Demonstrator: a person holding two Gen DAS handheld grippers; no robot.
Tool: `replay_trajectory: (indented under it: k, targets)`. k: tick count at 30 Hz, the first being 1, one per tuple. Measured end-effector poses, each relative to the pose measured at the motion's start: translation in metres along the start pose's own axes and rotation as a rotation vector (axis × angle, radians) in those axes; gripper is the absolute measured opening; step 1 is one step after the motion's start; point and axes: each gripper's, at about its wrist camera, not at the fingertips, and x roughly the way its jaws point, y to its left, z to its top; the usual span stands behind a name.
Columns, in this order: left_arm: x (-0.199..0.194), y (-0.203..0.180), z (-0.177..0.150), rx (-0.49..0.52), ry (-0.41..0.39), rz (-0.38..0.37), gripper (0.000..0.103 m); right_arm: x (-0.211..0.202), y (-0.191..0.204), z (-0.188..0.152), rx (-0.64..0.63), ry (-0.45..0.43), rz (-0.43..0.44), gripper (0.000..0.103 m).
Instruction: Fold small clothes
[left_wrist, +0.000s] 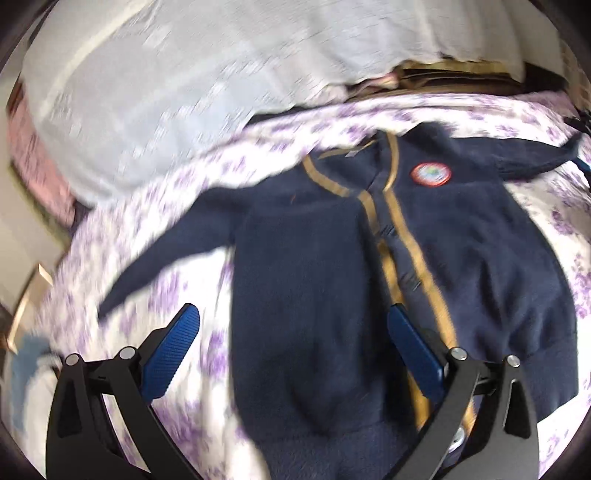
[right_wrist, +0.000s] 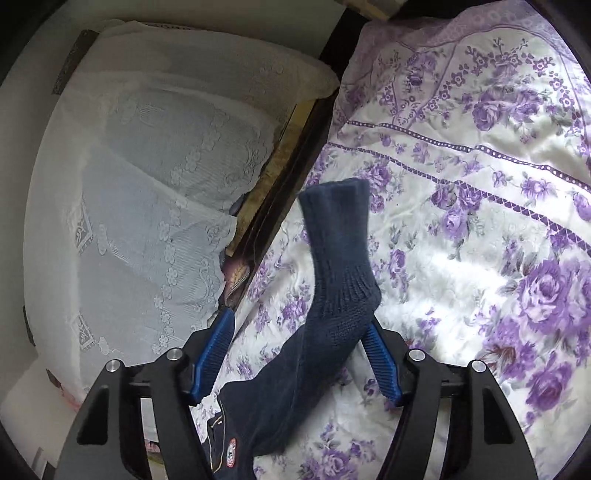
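A small navy cardigan (left_wrist: 314, 280) with tan placket trim and a round red chest badge (left_wrist: 431, 174) lies spread face up on a purple-flowered bedspread (left_wrist: 177, 280). My left gripper (left_wrist: 293, 332) is open over its lower left front, touching nothing. In the right wrist view the cardigan's sleeve (right_wrist: 340, 266) lies between the fingers of my right gripper (right_wrist: 299, 332), its ribbed cuff pointing away. The jaws stand wide apart on either side of the sleeve and do not pinch it.
A white lace-covered pile (right_wrist: 147, 184) lies along the bed's left side, with a dark wooden edge (right_wrist: 291, 173) between it and the bedspread (right_wrist: 480, 221). Pink fabric (left_wrist: 33, 155) shows at far left.
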Motion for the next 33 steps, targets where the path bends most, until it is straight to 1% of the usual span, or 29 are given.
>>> replay_trajectory:
  k: [2,3,4,5,7,8,9,10,11,12,13,14,15,16,18,20,21,22,24,26,27,28,29,30,31,33]
  targets:
    - [0.001,-0.016,0.022,0.033,-0.018,-0.009,0.099,0.002,-0.005,-0.003,0.010,0.003,-0.062,0.070]
    - [0.002,-0.021,0.032,0.043,-0.020,-0.023,0.099,0.003,-0.012,-0.004,0.034,0.010,-0.107,0.071]
    - [0.005,-0.031,0.045,0.052,-0.022,-0.048,0.099,0.006,-0.017,-0.005,0.050,0.028,-0.115,0.070]
    - [0.010,-0.042,0.058,0.059,-0.022,-0.071,0.099,0.007,-0.015,-0.004,0.040,0.038,-0.121,0.071]
    - [0.022,-0.063,0.082,0.073,-0.013,-0.104,0.099,0.009,-0.015,-0.004,0.045,0.044,-0.131,0.071]
    - [0.028,-0.073,0.093,0.075,-0.002,-0.117,0.099,0.008,-0.017,-0.002,0.062,0.034,-0.129,0.069]
    - [0.035,-0.083,0.103,0.073,0.012,-0.130,0.099,0.006,-0.022,0.001,0.098,0.006,-0.125,0.067]
    - [0.047,-0.099,0.120,0.073,0.037,-0.154,0.099,0.004,-0.025,0.004,0.122,-0.019,-0.125,0.065]
    - [0.054,-0.111,0.130,0.072,0.050,-0.165,0.099,-0.001,-0.029,0.009,0.142,-0.070,-0.138,0.063]
    - [0.066,-0.125,0.145,0.059,0.067,-0.170,0.099,-0.002,-0.030,0.014,0.130,-0.100,-0.157,0.061]
    - [0.074,-0.137,0.155,0.043,0.077,-0.176,0.099,-0.001,-0.029,0.017,0.097,-0.102,-0.179,0.061]
    - [0.080,-0.147,0.160,0.037,0.085,-0.185,0.099,0.004,-0.027,0.019,0.075,-0.071,-0.186,0.058]
    - [0.089,-0.157,0.166,0.039,0.096,-0.196,0.099,0.011,-0.027,0.018,0.060,-0.023,-0.189,0.052]
    - [0.102,-0.170,0.172,0.039,0.113,-0.191,0.099,0.012,-0.027,0.016,0.056,-0.008,-0.198,0.050]
    - [0.125,-0.185,0.175,0.022,0.152,-0.162,0.099,0.016,-0.023,0.014,0.036,0.009,-0.212,0.050]
    - [0.155,-0.198,0.166,-0.004,0.235,-0.176,0.099,0.017,-0.021,0.014,0.022,0.018,-0.220,0.050]
    - [0.162,-0.197,0.162,-0.045,0.215,-0.200,0.099,0.023,-0.021,0.014,0.015,0.025,-0.222,0.050]
    - [0.160,-0.190,0.155,-0.107,0.164,-0.230,0.099,0.028,-0.021,0.015,0.004,0.035,-0.224,0.051]
    - [0.161,-0.190,0.155,-0.109,0.182,-0.245,0.099,0.040,-0.017,0.017,-0.041,0.051,-0.232,0.059]
    - [0.159,-0.193,0.154,-0.089,0.178,-0.241,0.099,0.049,-0.010,0.017,-0.087,0.051,-0.248,0.061]
    - [0.158,-0.193,0.153,-0.089,0.171,-0.240,0.099,0.051,-0.008,0.016,-0.110,0.052,-0.266,0.054]
    - [0.157,-0.194,0.151,-0.091,0.165,-0.240,0.099,0.050,-0.009,0.016,-0.105,0.039,-0.277,0.045]
    - [0.156,-0.193,0.150,-0.094,0.163,-0.242,0.099,0.049,-0.012,0.017,-0.079,0.025,-0.275,0.025]
    - [0.156,-0.192,0.151,-0.096,0.164,-0.244,0.099,0.044,-0.018,0.020,-0.032,0.012,-0.254,0.012]
    - [0.155,-0.192,0.151,-0.099,0.166,-0.247,0.099,0.039,-0.025,0.022,0.018,0.000,-0.232,0.009]
    - [0.154,-0.187,0.151,-0.099,0.171,-0.249,0.099,0.031,-0.033,0.025,0.073,-0.012,-0.195,0.008]
